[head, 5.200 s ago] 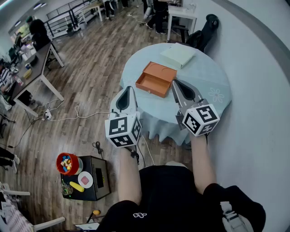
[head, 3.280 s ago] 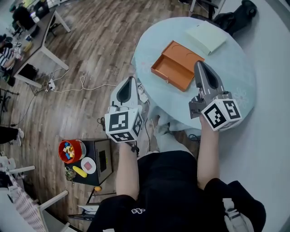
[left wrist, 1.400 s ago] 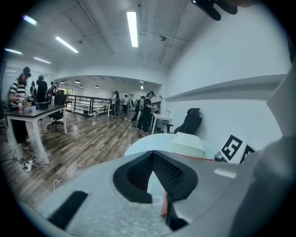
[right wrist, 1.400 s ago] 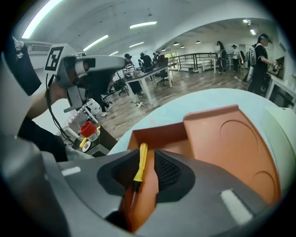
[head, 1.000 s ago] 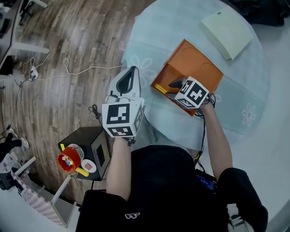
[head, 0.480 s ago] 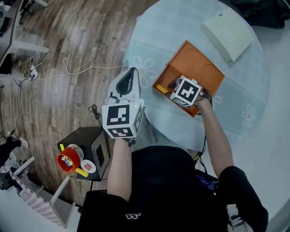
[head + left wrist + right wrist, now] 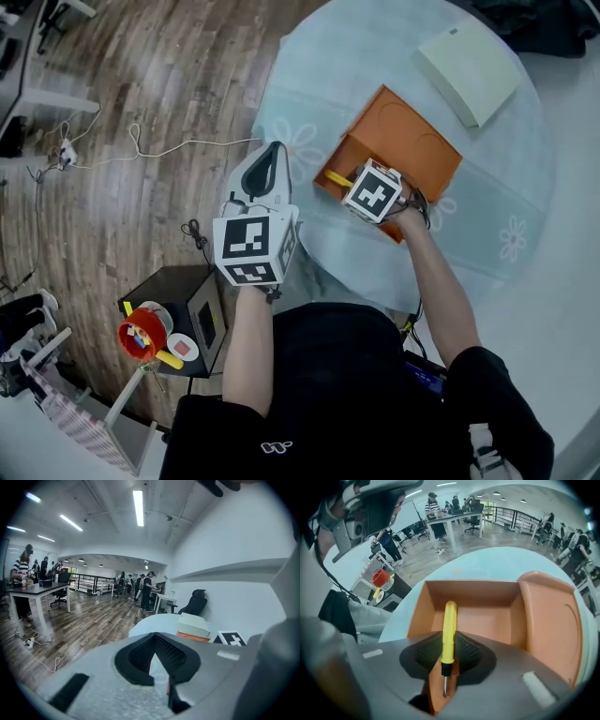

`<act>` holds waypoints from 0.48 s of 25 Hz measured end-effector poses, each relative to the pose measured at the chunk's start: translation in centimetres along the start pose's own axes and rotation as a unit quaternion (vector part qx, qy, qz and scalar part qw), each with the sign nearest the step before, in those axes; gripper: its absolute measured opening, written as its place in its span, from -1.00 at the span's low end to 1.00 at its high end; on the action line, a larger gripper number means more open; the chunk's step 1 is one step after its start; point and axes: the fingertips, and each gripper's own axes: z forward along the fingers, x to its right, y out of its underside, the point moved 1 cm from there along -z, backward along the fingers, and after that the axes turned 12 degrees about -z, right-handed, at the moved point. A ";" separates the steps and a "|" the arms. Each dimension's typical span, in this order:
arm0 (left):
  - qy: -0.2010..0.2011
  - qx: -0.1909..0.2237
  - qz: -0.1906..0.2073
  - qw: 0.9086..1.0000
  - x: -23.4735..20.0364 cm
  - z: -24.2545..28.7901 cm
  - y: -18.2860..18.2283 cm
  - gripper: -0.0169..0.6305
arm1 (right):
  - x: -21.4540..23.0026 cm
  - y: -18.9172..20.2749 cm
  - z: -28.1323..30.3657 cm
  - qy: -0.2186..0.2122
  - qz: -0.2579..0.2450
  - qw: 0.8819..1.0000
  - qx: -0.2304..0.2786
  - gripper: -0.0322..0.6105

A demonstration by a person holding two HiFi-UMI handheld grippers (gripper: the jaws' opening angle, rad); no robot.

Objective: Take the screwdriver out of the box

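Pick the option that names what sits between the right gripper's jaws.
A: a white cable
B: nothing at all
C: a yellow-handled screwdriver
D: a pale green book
C: in the right gripper view, the right gripper has its jaws closed on the yellow handle of the screwdriver, over the open orange box.

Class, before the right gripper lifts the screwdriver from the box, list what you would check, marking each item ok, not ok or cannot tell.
1. Screwdriver lies between the right gripper jaws: ok.
2. Jaws closed on its yellow handle: ok.
3. Orange box open on top, no lid blocking the lift: ok.
4. Left gripper shut, empty, outside the box: ok.
5. Grip firm enough to hold during lifting: cannot tell.
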 end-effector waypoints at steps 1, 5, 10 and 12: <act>0.000 0.000 -0.001 1.000 0.0 0.0 0.0 -0.94 | 0.0 0.1 0.0 0.006 -0.002 1.000 -0.001 -0.62; 0.003 0.001 -0.001 1.000 0.1 -0.1 -0.2 -0.94 | 0.0 0.2 0.0 0.015 0.005 1.000 0.010 -0.63; 0.005 0.003 -0.001 1.000 -0.2 -0.2 -0.5 -0.94 | 0.1 1.0 -0.5 0.022 0.058 0.997 0.040 -0.63; 0.006 0.005 -0.002 1.000 -0.3 -0.3 -0.6 -0.94 | 0.2 1.1 -1.3 0.029 0.078 0.995 0.060 -0.63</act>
